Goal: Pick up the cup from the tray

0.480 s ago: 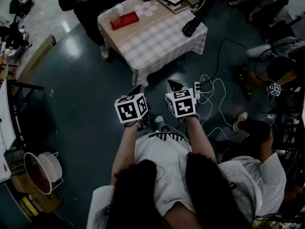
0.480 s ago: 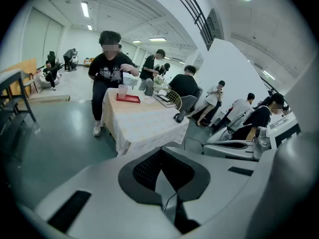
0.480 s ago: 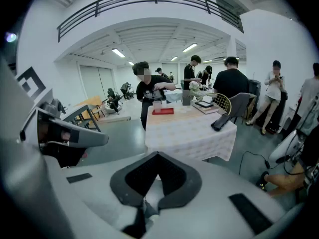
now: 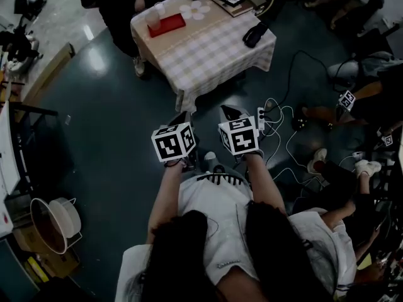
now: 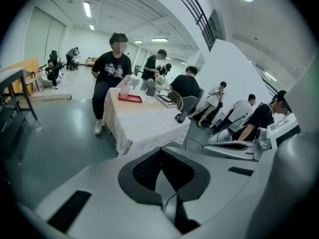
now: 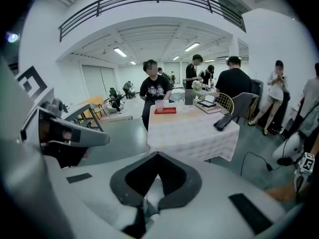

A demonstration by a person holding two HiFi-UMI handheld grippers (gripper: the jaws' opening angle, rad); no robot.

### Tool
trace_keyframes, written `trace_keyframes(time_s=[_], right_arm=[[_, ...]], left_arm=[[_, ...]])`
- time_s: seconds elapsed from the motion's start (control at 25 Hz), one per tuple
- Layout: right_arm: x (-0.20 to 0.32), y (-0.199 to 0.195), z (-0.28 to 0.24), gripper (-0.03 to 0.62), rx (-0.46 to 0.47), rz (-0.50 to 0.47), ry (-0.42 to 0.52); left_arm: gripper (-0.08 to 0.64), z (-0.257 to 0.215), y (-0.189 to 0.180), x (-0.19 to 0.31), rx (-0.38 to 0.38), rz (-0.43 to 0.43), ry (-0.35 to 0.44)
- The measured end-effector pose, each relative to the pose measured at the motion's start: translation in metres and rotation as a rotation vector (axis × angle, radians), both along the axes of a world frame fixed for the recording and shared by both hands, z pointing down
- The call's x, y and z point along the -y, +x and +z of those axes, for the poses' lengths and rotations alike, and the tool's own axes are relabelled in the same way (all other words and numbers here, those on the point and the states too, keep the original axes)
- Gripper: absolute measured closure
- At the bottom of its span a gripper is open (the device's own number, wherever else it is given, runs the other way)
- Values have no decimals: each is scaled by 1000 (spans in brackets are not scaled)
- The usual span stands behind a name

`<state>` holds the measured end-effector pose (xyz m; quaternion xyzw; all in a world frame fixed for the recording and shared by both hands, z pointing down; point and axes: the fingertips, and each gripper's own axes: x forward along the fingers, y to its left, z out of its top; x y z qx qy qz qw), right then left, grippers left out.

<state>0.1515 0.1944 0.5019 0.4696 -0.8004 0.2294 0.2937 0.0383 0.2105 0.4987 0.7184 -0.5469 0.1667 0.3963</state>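
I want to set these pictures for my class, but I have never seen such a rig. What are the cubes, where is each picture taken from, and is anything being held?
There is no robot here. A person holds a two-jaw gripper in each hand, and the marker cubes are parts of those grippers. The head view looks steeply down from the person's head. The left gripper and right gripper each carry a camera that looks along its jaws. Both pairs of jaws are shut with nothing between them. Ahead stands a table with a checked cloth. On it lies a red tray with a cup, which neither gripper has reached yet.
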Motion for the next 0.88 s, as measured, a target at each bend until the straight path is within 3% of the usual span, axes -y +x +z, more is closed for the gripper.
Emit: trace_keyframes(time_s=[0.24, 0.4, 0.64, 0.88], right_arm=[[1, -6, -5, 583, 106, 12, -2], [2, -8, -9, 574, 114, -18, 13], [-2, -23, -11, 417, 148, -101, 18], [12, -33, -16, 383, 176, -140, 43]], left_arm=[[557, 0, -3, -2, -2, -13, 3], [557, -3, -4, -3, 4, -20, 10], [557, -3, -8, -3, 13, -31, 15], [557, 0, -11, 13, 8, -38, 25]])
